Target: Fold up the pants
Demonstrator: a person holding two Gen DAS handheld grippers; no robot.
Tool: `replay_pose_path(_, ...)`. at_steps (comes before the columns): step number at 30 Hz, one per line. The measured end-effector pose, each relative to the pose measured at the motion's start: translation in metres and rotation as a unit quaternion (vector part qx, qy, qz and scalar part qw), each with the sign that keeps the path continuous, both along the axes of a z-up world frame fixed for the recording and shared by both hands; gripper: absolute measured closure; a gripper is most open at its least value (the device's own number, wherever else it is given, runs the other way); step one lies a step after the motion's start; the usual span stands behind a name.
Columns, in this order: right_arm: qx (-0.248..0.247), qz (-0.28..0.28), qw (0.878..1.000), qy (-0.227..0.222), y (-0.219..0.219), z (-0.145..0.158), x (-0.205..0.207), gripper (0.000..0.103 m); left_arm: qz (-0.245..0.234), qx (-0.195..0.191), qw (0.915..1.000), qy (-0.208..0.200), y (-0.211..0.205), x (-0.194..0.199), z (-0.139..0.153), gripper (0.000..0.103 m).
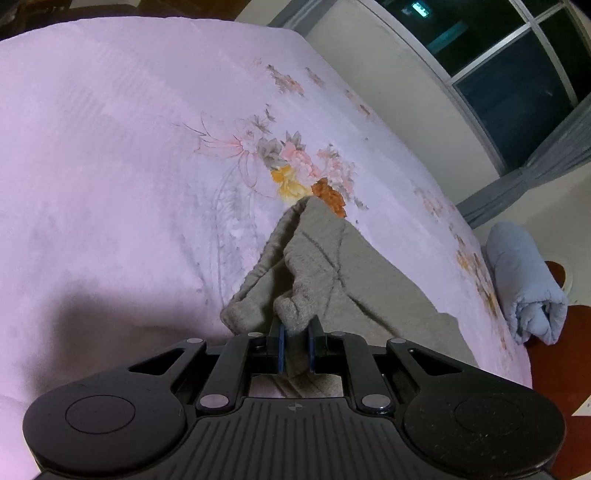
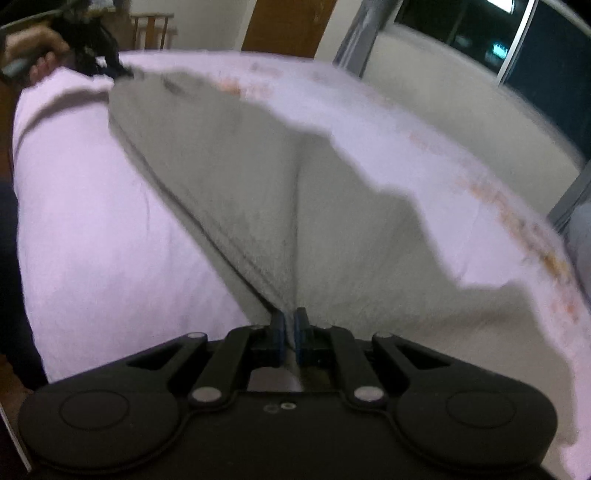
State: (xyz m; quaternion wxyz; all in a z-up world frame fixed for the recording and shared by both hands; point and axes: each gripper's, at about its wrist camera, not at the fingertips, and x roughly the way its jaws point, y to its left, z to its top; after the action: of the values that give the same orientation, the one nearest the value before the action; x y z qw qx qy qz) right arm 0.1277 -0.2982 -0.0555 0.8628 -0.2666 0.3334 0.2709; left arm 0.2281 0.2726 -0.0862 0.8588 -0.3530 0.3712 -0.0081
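Grey pants [image 1: 332, 254] lie on a pink floral bedsheet [image 1: 110, 166]. My left gripper [image 1: 296, 326] is shut on a bunched edge of the pants, and the cloth rises into its jaws. In the right wrist view the pants [image 2: 240, 192] stretch across the sheet [image 2: 92, 240]. My right gripper [image 2: 290, 321] is shut on the near end of the pants. The left gripper [image 2: 122, 72] shows at the far top left, held by a hand [image 2: 33, 48], pinching the far end. The right wrist view is blurred.
A rolled light-blue blanket [image 1: 524, 284] lies past the bed's right edge on a red-brown floor [image 1: 554, 369]. A white wall and dark windows [image 1: 517, 74] run along the right. A wooden door [image 2: 288, 26] and a chair [image 2: 151, 29] stand behind the bed.
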Motion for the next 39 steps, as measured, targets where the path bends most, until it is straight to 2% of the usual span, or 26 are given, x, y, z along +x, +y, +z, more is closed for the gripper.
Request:
replay_pose_path(3,0.006,-0.011,1.0,-0.02,0.002,0.01,-0.003,0.103,-0.009,0.028,0.9995,-0.011,-0.006,0.0,0.011,0.091)
replay_pose_path(5,0.006,-0.015,1.0,-0.015,0.002,0.007,-0.003,0.103,-0.016,0.051,0.9985,0.014,-0.013,0.005,0.003,0.089)
replay_pose_path(7,0.002,-0.019,1.0,-0.005,0.002,-0.006,0.001,0.103,-0.016,0.05,0.9985,0.015,-0.013,0.004,-0.004,0.088)
replay_pose_path(8,0.004,-0.02,1.0,-0.009,0.002,-0.007,0.002,0.103,-0.006,0.039,0.9991,0.011,-0.011,0.001,-0.003,0.083)
replay_pose_path(9,0.002,-0.022,1.0,-0.016,0.002,-0.005,0.001,0.101,0.0,0.04,0.9992,0.007,-0.009,-0.001,0.0,0.068)
replay_pose_path(10,-0.005,-0.027,0.999,-0.027,0.003,-0.002,-0.001,0.094,0.012,0.065,0.9978,0.006,-0.012,-0.007,0.007,0.057)
replay_pose_path(11,-0.004,-0.031,0.999,-0.035,0.001,0.002,-0.004,0.091,0.02,0.094,0.9954,0.003,-0.015,-0.013,0.015,0.037)
replay_pose_path(12,0.001,-0.036,0.999,-0.04,-0.002,0.006,-0.007,0.091,0.027,0.116,0.9929,-0.005,-0.018,-0.02,0.021,0.027)
replay_pose_path(13,0.005,-0.043,0.998,-0.043,-0.007,0.01,-0.01,0.09,0.034,0.139,0.9894,-0.022,-0.024,-0.03,0.029,0.025)
replay_pose_path(16,0.013,-0.061,0.997,-0.055,-0.017,0.017,-0.016,0.073,0.05,0.186,0.9803,-0.044,-0.045,-0.05,0.043,0.021)
replay_pose_path(18,0.017,-0.074,0.995,-0.062,-0.023,0.02,-0.019,0.062,0.049,0.207,0.9759,-0.05,-0.062,-0.055,0.047,0.012)
replay_pose_path(20,0.028,-0.085,0.993,-0.076,-0.03,0.026,-0.023,0.028,0.045,0.23,0.9706,-0.054,-0.085,-0.057,0.051,0.0)
replay_pose_path(21,0.035,-0.092,0.991,-0.087,-0.034,0.03,-0.026,0.021,0.043,0.242,0.9674,-0.062,-0.098,-0.058,0.054,0.0)
replay_pose_path(22,0.044,-0.099,0.99,-0.095,-0.039,0.035,-0.027,0.016,0.042,0.255,0.9633,-0.07,-0.112,-0.059,0.055,0.0)
replay_pose_path(25,0.084,-0.141,0.981,-0.101,-0.066,0.046,-0.022,0.016,0.035,0.29,0.9532,-0.079,-0.148,-0.053,0.057,0.0)
replay_pose_path(26,0.099,-0.166,0.976,-0.102,-0.079,0.049,-0.019,0.016,0.037,0.299,0.9502,-0.081,-0.157,-0.051,0.056,0.0)
replay_pose_path(28,0.145,-0.219,0.96,-0.093,-0.113,0.055,-0.008,0.02,0.045,0.294,0.9514,-0.078,-0.169,-0.046,0.055,0.0)
replay_pose_path(30,0.198,-0.283,0.935,-0.078,-0.153,0.057,0.004,0.029,0.056,0.283,0.9549,-0.071,-0.178,-0.046,0.053,0.0)
replay_pose_path(32,0.246,-0.342,0.905,-0.062,-0.194,0.054,0.016,0.037,0.058,0.272,0.9575,-0.076,-0.186,-0.048,0.049,0.0)
replay_pose_path(34,0.285,-0.39,0.874,-0.051,-0.231,0.049,0.028,0.044,0.061,0.281,0.955,-0.074,-0.198,-0.051,0.042,0.0)
replay_pose_path(39,0.341,-0.463,0.817,-0.036,-0.294,0.028,0.047,0.053,0.062,0.274,0.9564,-0.078,-0.21,-0.054,0.022,0.0)
